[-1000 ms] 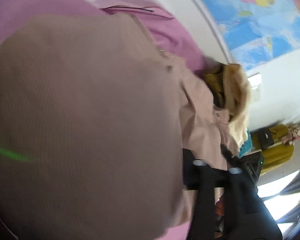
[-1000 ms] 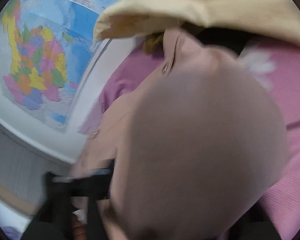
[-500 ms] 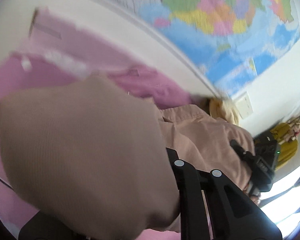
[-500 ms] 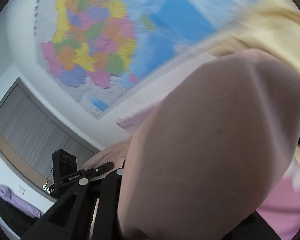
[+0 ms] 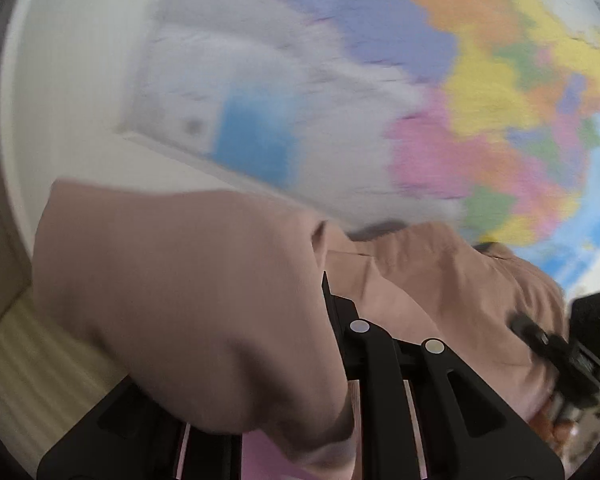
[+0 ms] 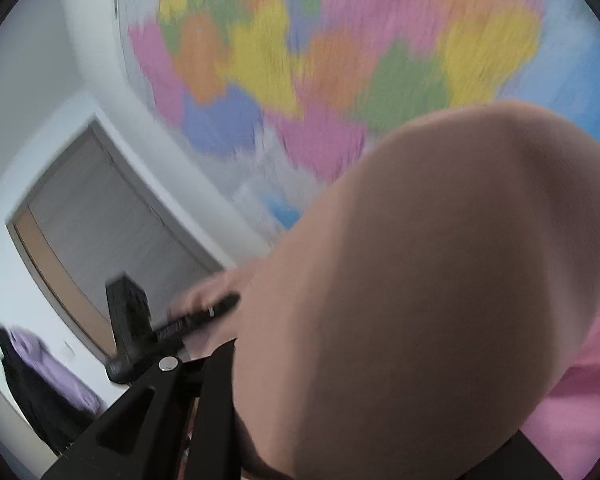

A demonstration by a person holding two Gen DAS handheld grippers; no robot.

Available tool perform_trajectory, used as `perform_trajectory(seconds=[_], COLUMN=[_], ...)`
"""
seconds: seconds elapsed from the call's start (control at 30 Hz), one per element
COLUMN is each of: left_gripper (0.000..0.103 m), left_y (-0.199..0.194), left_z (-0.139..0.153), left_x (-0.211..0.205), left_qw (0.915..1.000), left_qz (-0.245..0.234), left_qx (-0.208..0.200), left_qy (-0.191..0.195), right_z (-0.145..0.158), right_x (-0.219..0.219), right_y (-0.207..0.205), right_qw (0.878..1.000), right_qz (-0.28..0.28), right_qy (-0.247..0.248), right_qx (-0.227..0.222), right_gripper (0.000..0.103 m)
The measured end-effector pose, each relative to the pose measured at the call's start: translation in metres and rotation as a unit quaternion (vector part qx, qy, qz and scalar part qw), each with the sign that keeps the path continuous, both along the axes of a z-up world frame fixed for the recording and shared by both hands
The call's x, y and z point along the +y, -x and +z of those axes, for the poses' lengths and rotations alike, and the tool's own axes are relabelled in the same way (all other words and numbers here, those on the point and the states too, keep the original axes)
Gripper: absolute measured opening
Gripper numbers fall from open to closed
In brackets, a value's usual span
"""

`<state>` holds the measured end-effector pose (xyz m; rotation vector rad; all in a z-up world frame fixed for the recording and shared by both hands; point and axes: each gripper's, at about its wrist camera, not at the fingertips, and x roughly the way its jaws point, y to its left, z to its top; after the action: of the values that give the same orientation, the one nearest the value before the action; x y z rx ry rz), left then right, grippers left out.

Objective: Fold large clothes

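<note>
Presently holding the beige-pink ribbed knit garment point(image 5: 180, 300) up in the air, off the pink bed cover point(image 6: 580, 400) and stretched between both claws, with one bunched corner draped over each. Reading the left gripper point(image 5: 276, 320) as pinching cloth: fabric folds down between its fingers and hides the outer one, yet the jaws are easing open just now. Reading the right gripper point(image 6: 340, 360) as clamped on the other corner, one finger buried under the bulge of knit. Cannot see the pads themselves on either side, so cannot judge how deep either bite goes. Flagging first risk: losing the left corner if that jaw opens further while the cloth hangs from it; would drop one side and skew the fold line. Second risk: pinching only a thin edge of soft, stretchy knit, letting the cloth's own weight creep it out. Third risk: laying down blind, since cloth fills most of both views and both are smeared; could land creased or off the bed edge. Beyond the cloth, noting only the colourful wall map point(image 5: 480, 120), a grey panelled door point(image 6: 100, 232) and dark-and-lilac clothing heaped low at the side point(image 6: 40, 368); well apart, no snag hazard judged.
</note>
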<state>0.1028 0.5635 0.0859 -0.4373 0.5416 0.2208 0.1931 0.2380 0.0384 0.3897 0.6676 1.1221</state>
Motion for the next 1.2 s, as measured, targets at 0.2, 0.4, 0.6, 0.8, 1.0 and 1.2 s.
perform_trajectory(seconds=[0.2, 0.4, 0.6, 0.8, 1.0, 1.2], left_gripper=[0.022, 0.035, 0.057, 0.067, 0.080, 0.083], left_y=[-0.011, -0.004, 0.016, 0.059, 0.084, 0.055], left_z=[-0.134, -0.138, -0.127, -0.107, -0.068, -0.071], left_x=[0.061, 0.066, 0.055, 0.042, -0.010, -0.057], left_qw=[0.9865, 0.9866, 0.9873, 0.9877, 0.9926, 0.9929], left_qz=[0.059, 0.059, 0.058, 0.090, 0.054, -0.012], left_qx=[0.132, 0.125, 0.137, 0.128, 0.083, 0.081], left_qy=[0.077, 0.086, 0.057, 0.010, -0.070, -0.087], right_z=[-0.116, -0.127, -0.110, -0.099, -0.018, -0.066], right_x=[0.048, 0.005, -0.045, -0.048, -0.030, 0.038], right_y=[-0.009, -0.004, -0.003, 0.007, 0.038, -0.009], right_qw=[0.985, 0.981, 0.983, 0.968, 0.972, 0.957], right_qz=[0.029, 0.026, 0.005, 0.017, -0.021, -0.004], right_qy=[0.130, 0.131, 0.120, 0.221, 0.219, 0.288], right_qx=[0.112, 0.138, 0.142, 0.119, -0.087, -0.025], right_gripper=[0.029, 0.056, 0.067, 0.030, 0.041, 0.031])
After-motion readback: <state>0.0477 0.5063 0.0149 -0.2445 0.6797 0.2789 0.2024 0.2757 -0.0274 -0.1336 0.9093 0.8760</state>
